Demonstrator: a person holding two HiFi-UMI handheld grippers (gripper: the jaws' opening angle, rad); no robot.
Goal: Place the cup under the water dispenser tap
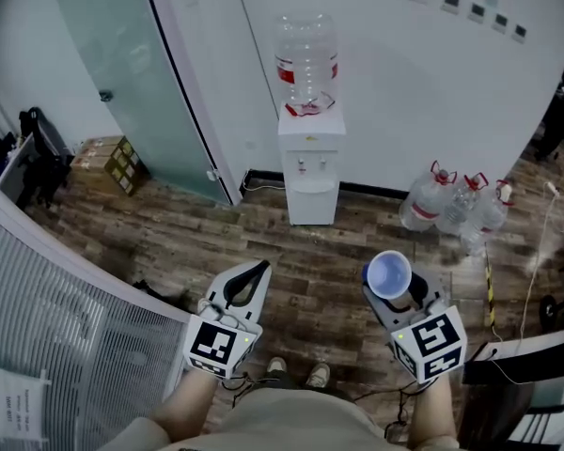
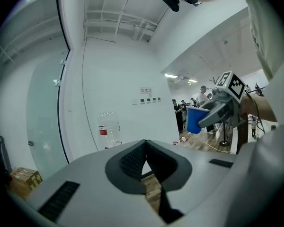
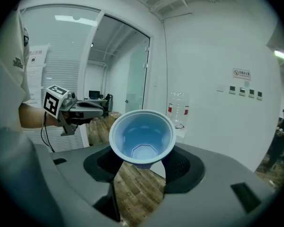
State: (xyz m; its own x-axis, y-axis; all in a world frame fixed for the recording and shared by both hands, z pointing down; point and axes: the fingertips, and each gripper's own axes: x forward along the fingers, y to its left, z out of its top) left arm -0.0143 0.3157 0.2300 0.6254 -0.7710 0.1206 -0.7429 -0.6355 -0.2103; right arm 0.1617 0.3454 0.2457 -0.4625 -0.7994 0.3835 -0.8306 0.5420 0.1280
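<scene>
The white water dispenser [image 1: 310, 163] stands against the far wall with a clear, near-empty bottle [image 1: 307, 59] on top; its two taps [image 1: 310, 165] sit above a recess. A blue plastic cup [image 1: 389, 274] is upright and empty, with my right gripper [image 1: 400, 296] shut on its lower part. The right gripper view shows the cup [image 3: 142, 136] between the jaws and the dispenser's bottle [image 3: 178, 109] well beyond it. My left gripper [image 1: 261, 269] is shut on nothing, level with the right one over the wooden floor. The left gripper view shows the cup [image 2: 195, 119] off to the right.
Several large water jugs [image 1: 461, 205] stand on the floor right of the dispenser. A glass door [image 1: 122, 73] and cardboard boxes [image 1: 113, 163] are at the left. A slatted white panel [image 1: 56, 346] runs along my near left. Cables and stands crowd the right edge.
</scene>
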